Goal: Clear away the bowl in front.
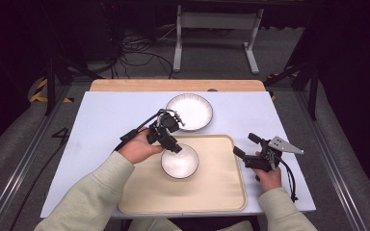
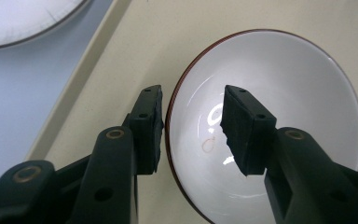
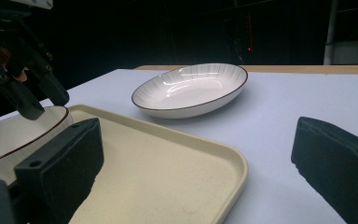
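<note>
My left gripper (image 2: 192, 128) straddles the bowl (image 2: 279, 116) rim on the tray (image 1: 221, 187), jaws parted, gripping nothing; lifting carelessly could snag that rim. Right gripper (image 1: 243, 144) gapes wide beside the tray

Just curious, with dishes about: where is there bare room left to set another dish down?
The tray is bare right of and below the bowl. The table's left side, beside the plate, is bare. It is crowded between bowl and plate.
</note>
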A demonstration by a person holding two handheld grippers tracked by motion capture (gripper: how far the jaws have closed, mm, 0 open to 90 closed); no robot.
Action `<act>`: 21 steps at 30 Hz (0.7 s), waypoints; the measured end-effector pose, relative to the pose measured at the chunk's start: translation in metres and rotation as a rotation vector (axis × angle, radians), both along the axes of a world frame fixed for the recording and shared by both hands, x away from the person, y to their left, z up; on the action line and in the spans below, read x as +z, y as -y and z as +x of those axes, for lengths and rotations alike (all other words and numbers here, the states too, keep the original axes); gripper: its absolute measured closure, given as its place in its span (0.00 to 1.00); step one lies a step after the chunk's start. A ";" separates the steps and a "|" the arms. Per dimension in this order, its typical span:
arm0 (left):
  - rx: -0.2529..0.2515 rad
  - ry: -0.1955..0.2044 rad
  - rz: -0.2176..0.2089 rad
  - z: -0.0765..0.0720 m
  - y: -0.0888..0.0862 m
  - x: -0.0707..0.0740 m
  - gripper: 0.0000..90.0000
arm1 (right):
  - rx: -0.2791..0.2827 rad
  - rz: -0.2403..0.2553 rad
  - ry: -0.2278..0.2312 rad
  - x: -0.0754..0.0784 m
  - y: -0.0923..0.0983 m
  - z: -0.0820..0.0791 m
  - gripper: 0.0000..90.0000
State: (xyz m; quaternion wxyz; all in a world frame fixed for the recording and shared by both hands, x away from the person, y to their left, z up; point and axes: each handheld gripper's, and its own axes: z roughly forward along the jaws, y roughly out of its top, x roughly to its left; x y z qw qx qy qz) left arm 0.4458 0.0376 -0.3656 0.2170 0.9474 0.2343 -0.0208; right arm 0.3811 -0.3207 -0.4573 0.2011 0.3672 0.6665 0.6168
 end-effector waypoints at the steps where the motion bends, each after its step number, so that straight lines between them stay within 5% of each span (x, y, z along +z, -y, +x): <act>1: -0.003 0.008 -0.012 -0.002 -0.001 0.002 0.65 | 0.001 -0.001 0.001 0.000 0.000 0.000 0.03; 14: 0.007 0.083 -0.163 -0.021 -0.026 0.018 0.52 | 0.009 -0.024 0.000 0.000 -0.002 0.000 0.03; 18: 0.042 0.195 -0.210 -0.035 -0.038 0.023 0.48 | 0.011 -0.028 0.003 0.000 -0.002 0.000 0.03; 21: 0.056 0.216 -0.248 -0.042 -0.046 0.026 0.44 | 0.010 -0.024 0.001 0.000 -0.002 0.000 0.03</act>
